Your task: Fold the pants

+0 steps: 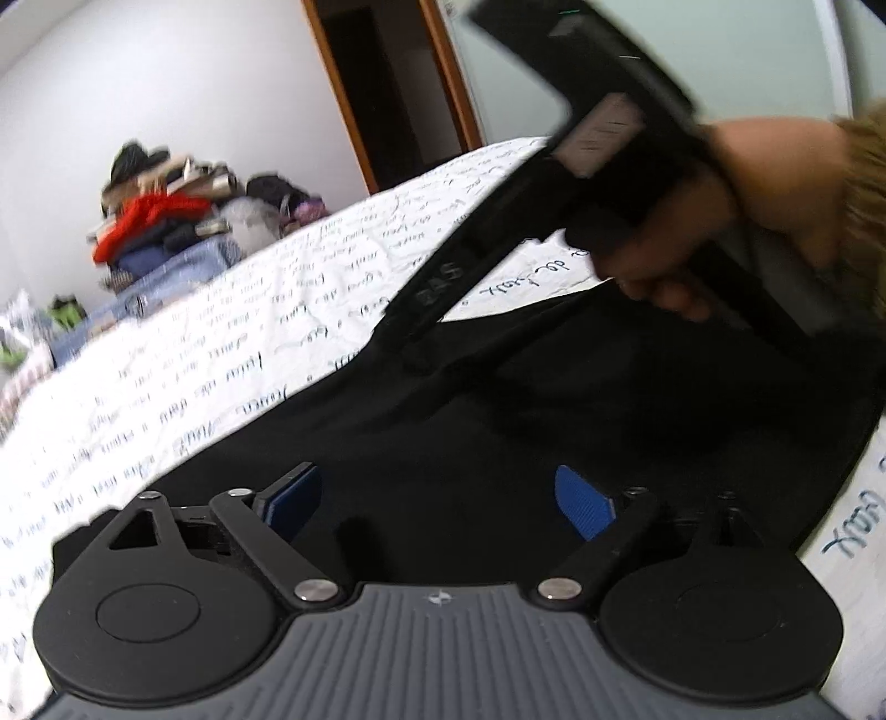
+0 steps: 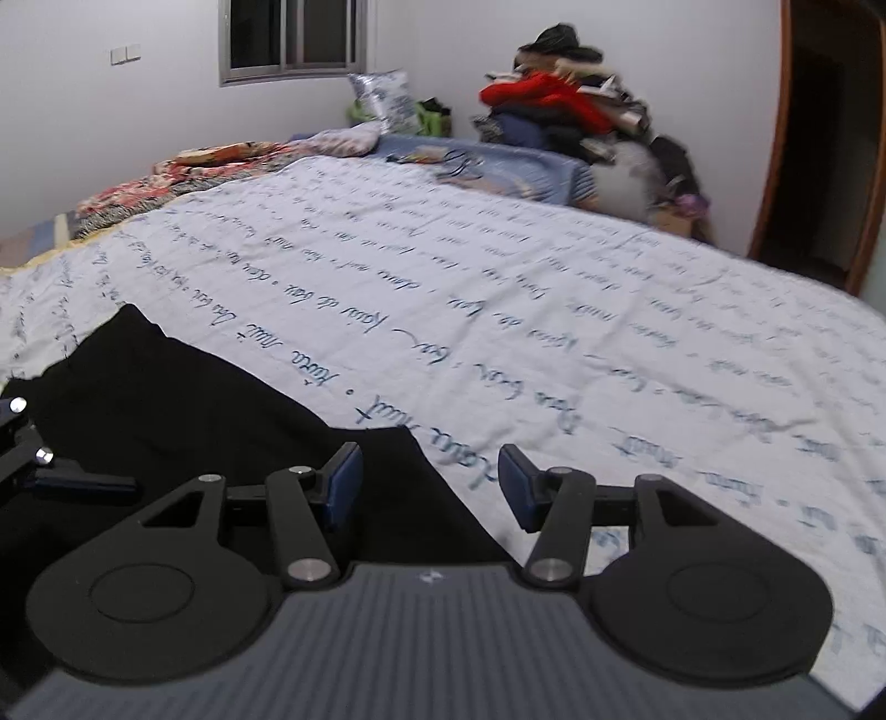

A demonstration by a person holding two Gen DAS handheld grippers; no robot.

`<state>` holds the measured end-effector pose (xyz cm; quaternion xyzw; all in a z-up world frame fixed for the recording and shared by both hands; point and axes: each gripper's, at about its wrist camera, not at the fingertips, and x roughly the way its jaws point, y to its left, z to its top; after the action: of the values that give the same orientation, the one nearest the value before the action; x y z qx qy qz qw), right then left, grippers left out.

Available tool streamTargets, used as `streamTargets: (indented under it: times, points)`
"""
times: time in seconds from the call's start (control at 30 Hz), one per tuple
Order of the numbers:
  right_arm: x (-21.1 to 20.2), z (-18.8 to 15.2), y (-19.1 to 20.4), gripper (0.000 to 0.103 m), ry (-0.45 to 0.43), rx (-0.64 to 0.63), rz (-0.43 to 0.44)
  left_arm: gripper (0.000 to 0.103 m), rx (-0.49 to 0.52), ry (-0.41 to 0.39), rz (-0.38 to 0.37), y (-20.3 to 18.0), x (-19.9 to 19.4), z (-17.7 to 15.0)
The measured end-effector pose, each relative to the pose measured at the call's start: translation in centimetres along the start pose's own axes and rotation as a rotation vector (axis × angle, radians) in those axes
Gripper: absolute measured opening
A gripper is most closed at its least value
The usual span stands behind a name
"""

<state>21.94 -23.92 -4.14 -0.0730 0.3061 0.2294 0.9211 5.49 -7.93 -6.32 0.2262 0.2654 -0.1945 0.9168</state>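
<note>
Black pants [image 1: 498,421] lie on a white bedsheet with blue handwriting print [image 1: 232,354]. My left gripper [image 1: 437,501] is open just above the black cloth, blue pads [image 1: 581,501] spread wide. The right gripper's body, held in a hand [image 1: 775,205], crosses the upper right of the left wrist view, its tip down on the pants. In the right wrist view the pants [image 2: 183,410] fill the lower left, and my right gripper [image 2: 429,487] is open over their edge on the sheet [image 2: 554,310]. The left gripper's finger [image 2: 83,479] shows at the left edge.
A pile of clothes [image 2: 559,111] is stacked at the far corner of the bed, with pillows [image 2: 498,160] and a floral blanket [image 2: 166,183] along the far side. A wooden door frame [image 2: 775,138] stands at the right, and a window [image 2: 293,39] is in the back wall.
</note>
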Motion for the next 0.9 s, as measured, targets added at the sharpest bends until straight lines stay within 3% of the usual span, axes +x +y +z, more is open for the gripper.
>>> streamTargets:
  times: [0.07,0.13,0.17,0.27,0.33,0.53,0.63,0.73,0.8,0.87,0.9]
  points:
    - [0.9,0.3,-0.5,0.051,0.011,0.007,0.053,0.095,0.013,-0.009,0.006,-0.5,-0.2,-0.2]
    - [1.7,0.6,-0.7,0.033,0.041,0.003,0.073,0.095,0.011,-0.011,0.000,-0.4,-0.1,-0.1]
    - [1.9,0.6,-0.7,0.015,0.054,-0.002,0.089,0.095,0.009,-0.011,-0.004,-0.4,-0.1,0.0]
    - [2.3,0.6,-0.6,0.004,0.082,-0.017,0.114,0.096,-0.003,-0.009,-0.016,0.0,-0.1,0.2]
    - [2.2,0.6,-0.5,0.003,0.081,-0.030,0.111,0.096,-0.017,-0.003,-0.023,0.1,-0.1,0.2]
    - [2.0,2.3,0.9,0.001,-0.026,-0.096,-0.039,0.096,-0.044,0.016,-0.027,0.2,0.2,0.4]
    - [3.5,2.6,0.9,0.001,0.017,-0.115,-0.069,0.096,-0.051,0.022,-0.032,0.5,-0.1,0.5]
    - [1.6,2.3,0.7,0.036,-0.017,-0.153,-0.213,0.096,-0.070,0.028,-0.053,1.3,-0.5,0.6]
    - [-0.7,1.9,0.2,0.086,-0.033,-0.161,-0.356,0.096,-0.104,0.029,-0.077,1.9,-0.7,0.9]
    - [-2.7,0.9,-0.1,0.103,-0.018,-0.201,-0.535,0.096,-0.156,0.038,-0.107,2.9,-0.6,1.5]
    - [-3.5,0.2,-0.1,0.103,0.011,-0.228,-0.615,0.096,-0.184,0.045,-0.126,3.3,-0.5,1.8]
